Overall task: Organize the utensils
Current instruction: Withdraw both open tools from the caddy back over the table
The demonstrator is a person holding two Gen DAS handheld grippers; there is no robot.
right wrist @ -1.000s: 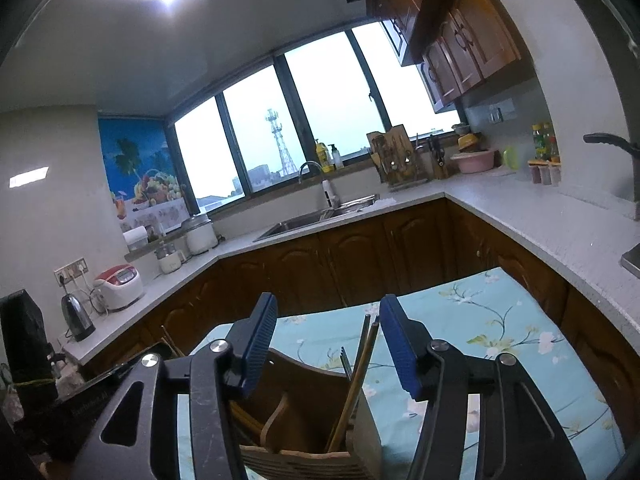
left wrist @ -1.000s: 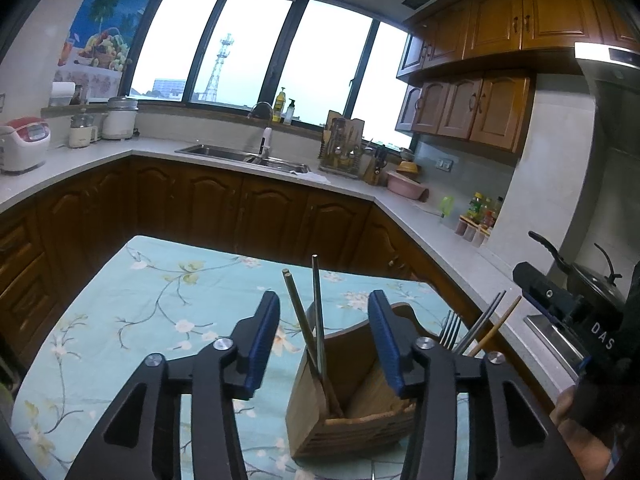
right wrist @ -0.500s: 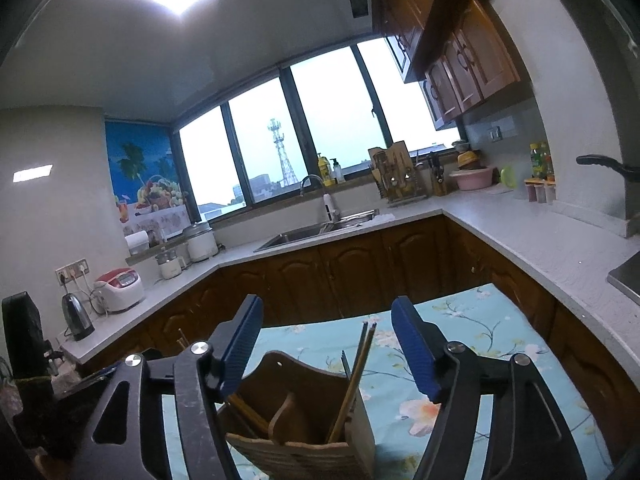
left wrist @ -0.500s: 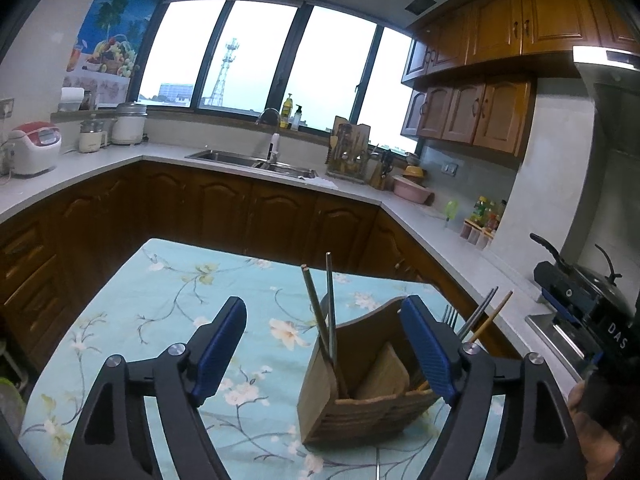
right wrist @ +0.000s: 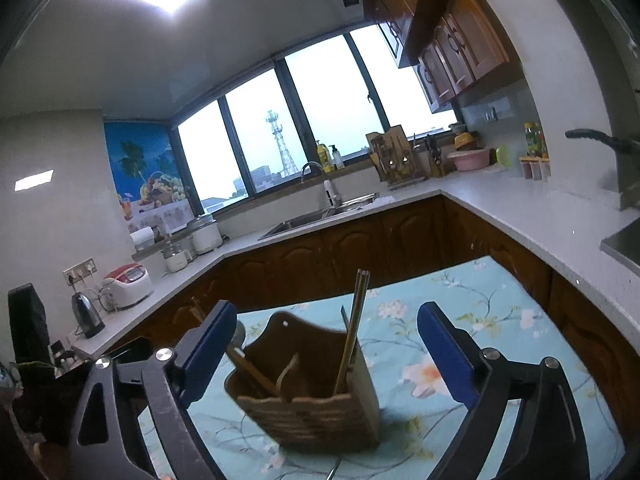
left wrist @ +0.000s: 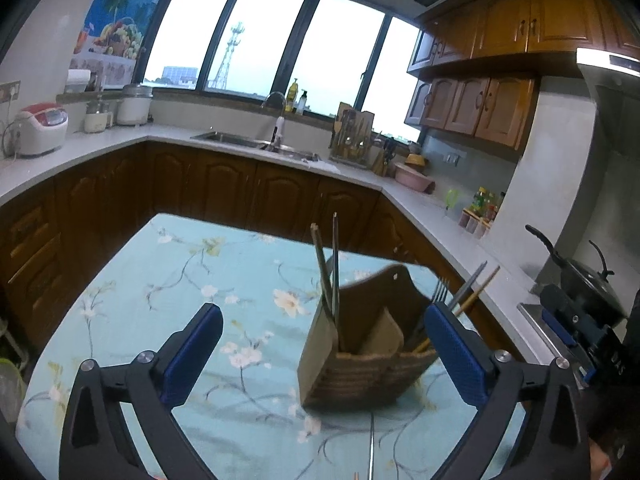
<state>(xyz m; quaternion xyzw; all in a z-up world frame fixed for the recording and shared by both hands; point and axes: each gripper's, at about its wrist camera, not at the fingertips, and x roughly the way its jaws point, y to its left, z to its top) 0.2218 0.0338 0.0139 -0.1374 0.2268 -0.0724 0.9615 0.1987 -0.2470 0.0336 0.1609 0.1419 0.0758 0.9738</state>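
Note:
A wooden utensil holder with several compartments stands on the floral tablecloth. A pair of chopsticks stands upright in one end. At the other end a fork and more chopsticks lean out. My left gripper faces the holder, jaws opening wide, touching nothing. My right gripper faces it from the other side, jaws also opening, pads clear of the holder. A thin metal utensil lies on the cloth just in front of the holder.
Dark wood cabinets and a pale counter wrap around the table. A sink sits under the windows, a rice cooker at the left, a black pan on the stove at the right.
Both grippers' jaws have spread from about half-open to wide. Both have drawn back a little from the holder, which now sits farther beyond the fingertips.

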